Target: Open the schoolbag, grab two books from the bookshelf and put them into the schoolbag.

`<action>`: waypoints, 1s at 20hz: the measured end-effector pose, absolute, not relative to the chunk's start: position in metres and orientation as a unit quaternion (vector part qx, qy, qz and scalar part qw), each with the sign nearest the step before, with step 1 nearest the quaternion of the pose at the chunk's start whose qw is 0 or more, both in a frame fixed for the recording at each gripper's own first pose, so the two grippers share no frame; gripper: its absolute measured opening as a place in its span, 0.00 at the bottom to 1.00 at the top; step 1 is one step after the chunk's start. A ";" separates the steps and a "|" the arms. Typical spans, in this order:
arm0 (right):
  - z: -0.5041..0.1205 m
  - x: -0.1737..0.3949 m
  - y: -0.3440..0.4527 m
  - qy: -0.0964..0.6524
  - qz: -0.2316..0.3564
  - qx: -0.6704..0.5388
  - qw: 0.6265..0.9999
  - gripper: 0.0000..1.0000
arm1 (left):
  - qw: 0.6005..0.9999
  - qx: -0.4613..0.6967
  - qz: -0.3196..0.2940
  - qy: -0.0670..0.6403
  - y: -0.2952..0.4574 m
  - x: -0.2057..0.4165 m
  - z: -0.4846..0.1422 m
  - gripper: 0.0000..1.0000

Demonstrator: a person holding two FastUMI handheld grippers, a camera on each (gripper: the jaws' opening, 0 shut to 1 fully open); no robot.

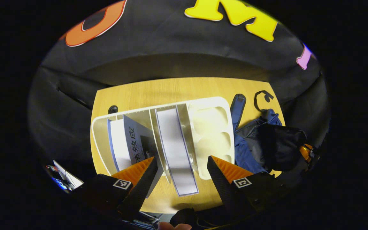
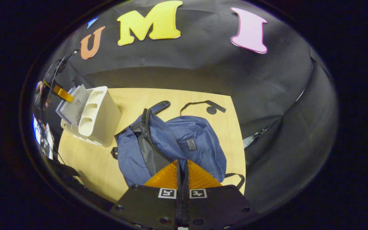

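I look down from the left gripper view on a white bookshelf point(image 1: 209, 105) with upright books. My left gripper point(image 1: 181, 164) is open, its fingers on either side of a white-edged book point(image 1: 176, 147) without touching it. Two more books point(image 1: 126, 142) lean in the compartment to the left. A blue schoolbag point(image 1: 243, 153) lies to the right of the shelf. In the right gripper view the schoolbag point(image 2: 187, 134) is unzipped, with grey lining showing. My right gripper point(image 2: 181, 162) is shut on the edge of its opening. The bookshelf point(image 2: 101, 118) and the left gripper point(image 2: 59, 92) sit far left.
Everything rests on a light wooden table point(image 2: 177, 99) with black cloth walls close behind and to the sides. A black strap point(image 2: 200, 103) and a round black cable hole point(image 2: 211, 110) lie behind the bag. The shelf's end holds moulded empty pockets point(image 1: 211, 134).
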State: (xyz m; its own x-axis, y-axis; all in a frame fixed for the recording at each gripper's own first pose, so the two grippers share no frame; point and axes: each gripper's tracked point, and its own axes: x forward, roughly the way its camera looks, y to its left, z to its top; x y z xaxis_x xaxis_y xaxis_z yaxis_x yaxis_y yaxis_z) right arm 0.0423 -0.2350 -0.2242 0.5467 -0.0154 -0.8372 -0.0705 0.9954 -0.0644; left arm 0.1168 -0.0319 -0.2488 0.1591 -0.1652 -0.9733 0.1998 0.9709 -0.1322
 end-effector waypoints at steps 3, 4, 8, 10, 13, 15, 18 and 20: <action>-0.226 0.040 -0.236 0.477 0.019 -0.042 0.878 0.00 | 0.747 0.023 -0.113 0.655 -0.030 0.119 -0.259 0.99; -0.226 0.040 -0.236 0.477 0.020 -0.041 0.878 0.00 | 0.743 0.020 -0.109 0.660 -0.030 0.119 -0.262 1.00; -0.227 0.040 -0.235 0.477 0.027 -0.042 0.877 0.00 | 0.718 0.009 -0.101 0.689 -0.032 0.109 -0.273 0.91; -0.226 0.040 -0.234 0.476 0.031 -0.046 0.878 0.00 | 0.714 0.018 -0.097 0.693 -0.030 0.110 -0.273 0.81; -0.226 0.040 -0.233 0.474 0.034 -0.044 0.879 0.00 | 0.699 0.019 -0.095 0.708 -0.032 0.102 -0.276 0.66; -0.226 0.040 -0.233 0.472 0.036 -0.044 0.880 0.00 | 0.687 0.019 -0.085 0.722 -0.031 0.096 -0.277 0.57; -0.225 0.040 -0.233 0.467 0.038 -0.045 0.882 0.00 | 0.673 0.016 -0.065 0.736 -0.024 0.087 -0.277 0.47; -0.225 0.039 -0.234 0.466 0.039 -0.043 0.883 0.00 | 0.674 0.007 -0.069 0.735 -0.024 0.084 -0.272 0.47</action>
